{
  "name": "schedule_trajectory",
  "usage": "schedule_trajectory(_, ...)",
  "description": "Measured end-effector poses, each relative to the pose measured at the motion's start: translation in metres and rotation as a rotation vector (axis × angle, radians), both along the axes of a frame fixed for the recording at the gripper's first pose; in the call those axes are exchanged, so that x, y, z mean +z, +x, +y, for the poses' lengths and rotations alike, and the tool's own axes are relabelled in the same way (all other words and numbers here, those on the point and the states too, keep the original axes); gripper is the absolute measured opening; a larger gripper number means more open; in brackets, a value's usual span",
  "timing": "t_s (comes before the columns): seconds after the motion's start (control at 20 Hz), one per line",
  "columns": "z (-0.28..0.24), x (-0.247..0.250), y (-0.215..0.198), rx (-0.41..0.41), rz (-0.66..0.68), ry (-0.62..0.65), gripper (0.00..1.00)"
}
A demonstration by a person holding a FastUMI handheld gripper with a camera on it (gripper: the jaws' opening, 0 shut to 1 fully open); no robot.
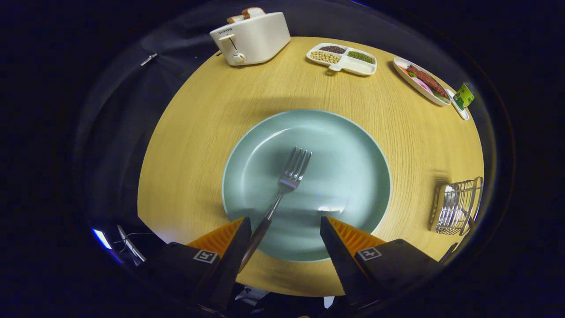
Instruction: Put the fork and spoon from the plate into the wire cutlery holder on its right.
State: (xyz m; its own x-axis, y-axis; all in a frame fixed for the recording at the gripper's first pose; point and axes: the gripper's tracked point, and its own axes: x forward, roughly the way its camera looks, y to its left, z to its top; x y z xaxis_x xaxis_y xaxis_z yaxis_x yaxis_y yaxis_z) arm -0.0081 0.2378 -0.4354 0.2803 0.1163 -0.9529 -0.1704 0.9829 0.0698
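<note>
Grabbing the fork (289,179) is the step now: it lies on the plate (353,145), handle against the left one of the spread, empty fingers (286,229). I'd centre first, then squeeze, then carry right to the holder (457,206).

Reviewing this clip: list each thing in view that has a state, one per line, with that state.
gripper: open, fork handle beside one finger, not clamped
fork: lying on the plate, tines away from the fingers
plate: holding just the fork
wire cutlery holder: already holds cutlery
toaster: bread sticking up from the slots
divided dish: filled with beans
</note>
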Motion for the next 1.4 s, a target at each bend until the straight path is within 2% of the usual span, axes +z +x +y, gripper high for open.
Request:
schedule_trajectory(0.15, -0.005, -0.004, 0.002, 0.004, 0.010, -0.023, 0.94)
schedule_trajectory(0.25, -0.008, -0.006, 0.001, -0.003, 0.032, -0.028, 0.87)
schedule_trajectory(0.45, -0.013, -0.016, -0.006, 0.004, 0.063, -0.043, 0.60)
schedule_trajectory(0.5, -0.012, -0.018, -0.006, 0.013, 0.076, -0.039, 0.47)
schedule_trajectory(0.7, -0.010, -0.019, -0.009, 0.030, 0.119, 0.000, 0.14)
schedule_trajectory(0.85, -0.008, -0.015, -0.015, 0.084, 0.133, 0.020, 0.09)
schedule_trajectory(1.1, -0.012, 0.012, -0.005, 0.049, 0.116, 0.082, 0.09)
schedule_trajectory(1.4, -0.048, 0.081, -0.005, 0.060, 0.099, 0.152, 0.09)
